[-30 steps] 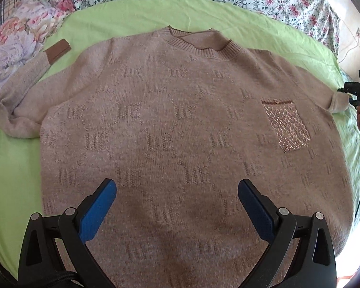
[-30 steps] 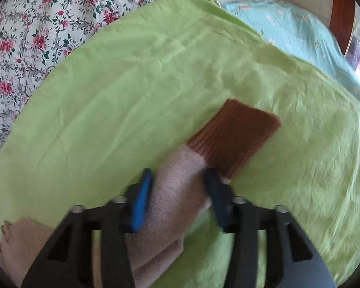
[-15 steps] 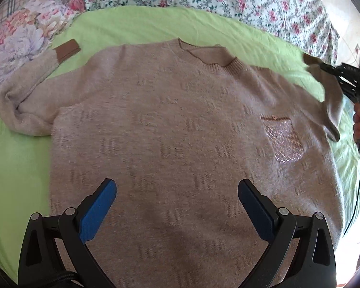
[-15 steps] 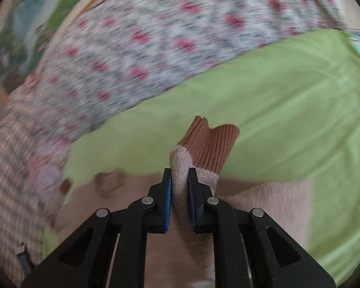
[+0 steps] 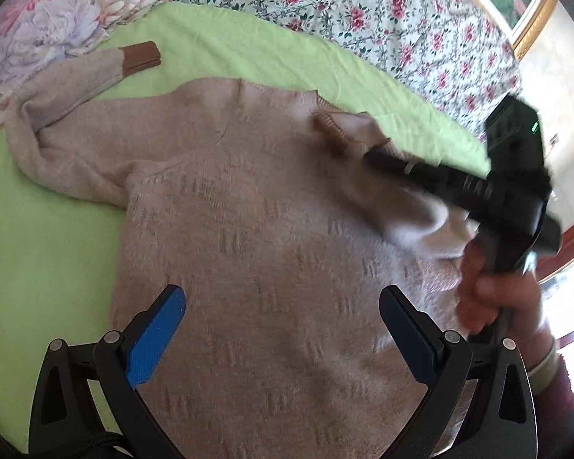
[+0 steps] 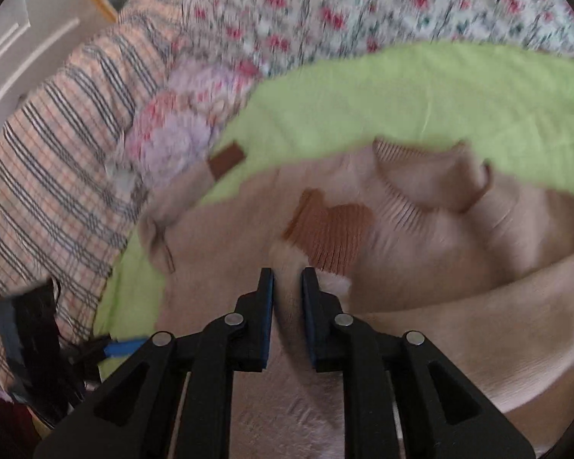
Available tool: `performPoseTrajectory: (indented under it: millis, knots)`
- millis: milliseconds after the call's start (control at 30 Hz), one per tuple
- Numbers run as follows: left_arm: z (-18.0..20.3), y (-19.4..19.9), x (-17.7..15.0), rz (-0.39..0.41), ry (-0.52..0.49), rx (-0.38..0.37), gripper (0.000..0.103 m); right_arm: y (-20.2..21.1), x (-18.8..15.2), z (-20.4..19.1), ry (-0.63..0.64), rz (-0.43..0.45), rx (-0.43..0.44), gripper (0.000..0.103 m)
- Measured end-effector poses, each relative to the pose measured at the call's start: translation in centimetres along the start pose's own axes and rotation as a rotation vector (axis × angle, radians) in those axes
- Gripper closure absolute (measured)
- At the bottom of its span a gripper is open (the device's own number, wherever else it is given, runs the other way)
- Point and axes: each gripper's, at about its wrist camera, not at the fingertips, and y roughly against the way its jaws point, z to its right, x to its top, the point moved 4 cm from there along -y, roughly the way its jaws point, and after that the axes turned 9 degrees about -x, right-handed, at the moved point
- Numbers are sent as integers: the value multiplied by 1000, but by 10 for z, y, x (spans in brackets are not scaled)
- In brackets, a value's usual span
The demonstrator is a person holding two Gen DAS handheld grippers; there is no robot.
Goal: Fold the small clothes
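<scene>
In the left wrist view, the beige knitted sweater [image 5: 271, 229] lies spread flat on the lime-green bed sheet [image 5: 49, 237]. The left claw [image 5: 283, 329] hangs over its lower part, jaws wide apart and empty. The right claw [image 5: 367, 153], gripped by a hand [image 5: 490, 294], reaches over the sweater's chest.

In the right wrist view, the right claw [image 6: 287, 279] has the sleeve [image 6: 287, 290] with its brown ribbed cuff [image 6: 331, 233] between its narrowly parted jaws, which have just been opening.

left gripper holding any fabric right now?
No. The left gripper hangs wide open above the sweater, nothing between its blue pads.
</scene>
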Motion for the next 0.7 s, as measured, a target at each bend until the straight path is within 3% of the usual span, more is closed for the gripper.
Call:
performPoseTrajectory:
  millis: [33,67,133,433,500,533,567,600,700]
  knots:
    - [-1,-3,4,-3,3,-20,2,0,-5,3,-24,-18,12,70]
    - [-2,-9,10,-9,13,-45,2,4,-9,6,-39,-13,17,55]
    - [-2,-21,25,-19,31,-107,2,16,-13,12,-58,21,15,48]
    - [-1,-121,101,-113,95,-271,3,100,-40,51,-218,144,-89,48]
    - [8,-131,113,-90,60,-257,23,112,-47,57,-241,161,-122,48]
    - [13,-134,116,-92,38,-261,66,118,-51,61,-255,168,-135,48]
    - [14,-135,115,-101,30,-265,97,122,-53,62,-263,173,-139,48]
    - [15,-132,113,-96,26,-257,95,125,-54,64,-270,179,-141,48]
    - [14,-90,105,50,-27,-185,96,134,-58,70,-284,199,-155,48]
